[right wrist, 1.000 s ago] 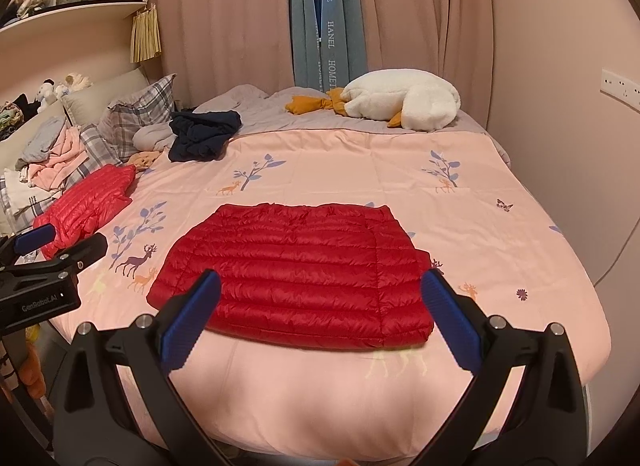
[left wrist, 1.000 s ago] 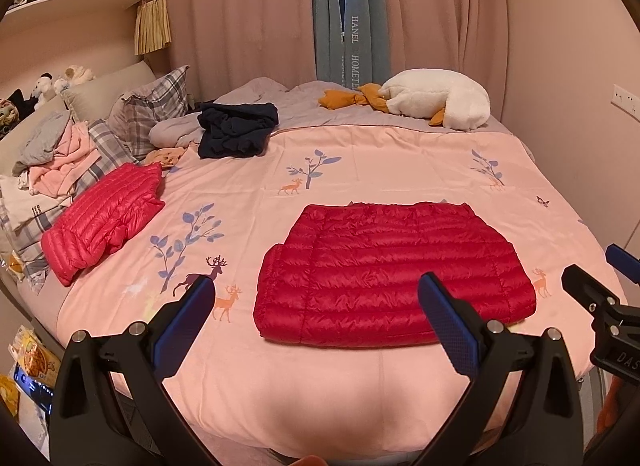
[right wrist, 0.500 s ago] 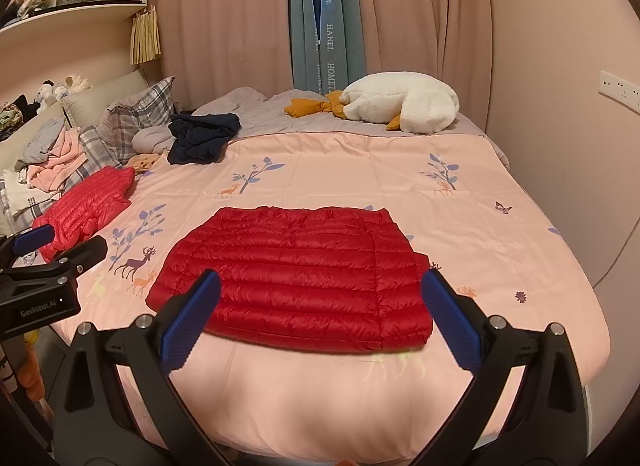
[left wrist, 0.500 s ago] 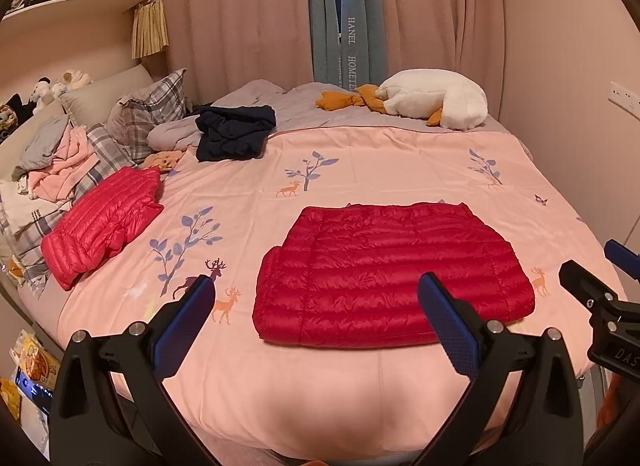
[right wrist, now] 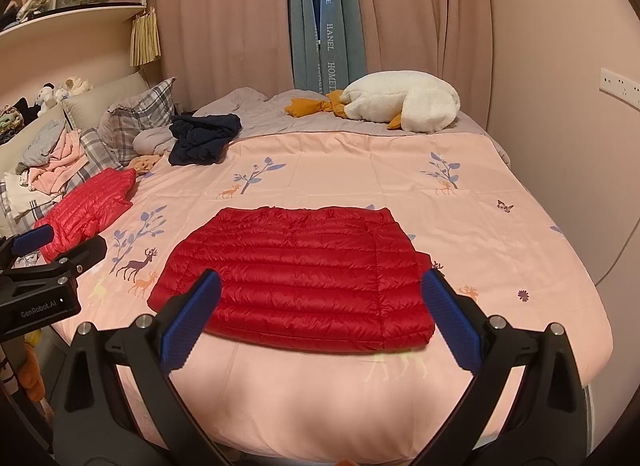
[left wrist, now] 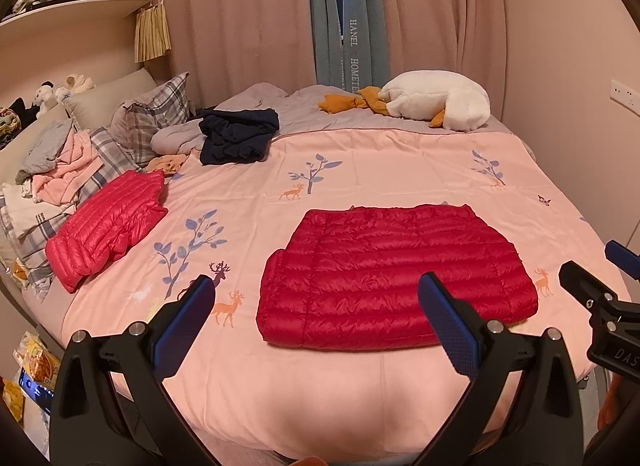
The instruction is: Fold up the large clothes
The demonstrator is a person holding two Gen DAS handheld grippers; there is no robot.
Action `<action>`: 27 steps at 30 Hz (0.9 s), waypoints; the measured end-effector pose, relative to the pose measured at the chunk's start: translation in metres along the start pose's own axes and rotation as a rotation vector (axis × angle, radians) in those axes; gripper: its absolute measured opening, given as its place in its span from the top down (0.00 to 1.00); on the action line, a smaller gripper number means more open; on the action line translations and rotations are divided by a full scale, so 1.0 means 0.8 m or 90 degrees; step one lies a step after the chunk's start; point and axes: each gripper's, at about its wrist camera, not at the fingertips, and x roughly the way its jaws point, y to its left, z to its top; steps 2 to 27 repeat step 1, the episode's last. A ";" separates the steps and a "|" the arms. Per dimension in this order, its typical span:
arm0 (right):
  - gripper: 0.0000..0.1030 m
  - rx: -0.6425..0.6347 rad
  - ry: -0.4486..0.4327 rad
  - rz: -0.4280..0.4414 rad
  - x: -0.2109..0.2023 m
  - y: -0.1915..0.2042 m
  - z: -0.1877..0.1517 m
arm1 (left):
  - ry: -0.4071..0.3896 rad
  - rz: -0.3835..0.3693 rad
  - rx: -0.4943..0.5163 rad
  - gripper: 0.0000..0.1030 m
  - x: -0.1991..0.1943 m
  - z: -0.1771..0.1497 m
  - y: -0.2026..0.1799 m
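Note:
A dark red quilted down jacket (left wrist: pixel 392 274) (right wrist: pixel 296 274) lies folded flat in a rectangle on the pink bedspread (left wrist: pixel 384 169) (right wrist: pixel 360 169). My left gripper (left wrist: pixel 316 320) hangs open before the bed's near edge, nothing between its blue pads. My right gripper (right wrist: pixel 320 318) is open too, held back from the jacket's front edge. Each gripper shows at the side of the other's view: the right gripper (left wrist: pixel 600 298) and the left gripper (right wrist: pixel 48 266). A second, brighter red down jacket (left wrist: pixel 106 225) (right wrist: pixel 86 213) lies folded at the left.
A navy garment (left wrist: pixel 240 133) and plaid pillows (left wrist: pixel 154 113) sit at the back left beside a heap of clothes (left wrist: pixel 60 169). A white plush goose (left wrist: pixel 436 99) lies at the far edge before the curtains. A wall runs along the right.
Both grippers have drawn back and risen slightly, so the bed sits a little lower in view. The jacket has not moved and both grippers stay open.

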 end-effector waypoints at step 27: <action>0.02 0.000 0.000 0.000 -0.001 0.000 0.000 | 0.001 0.000 -0.001 0.01 0.001 0.000 0.000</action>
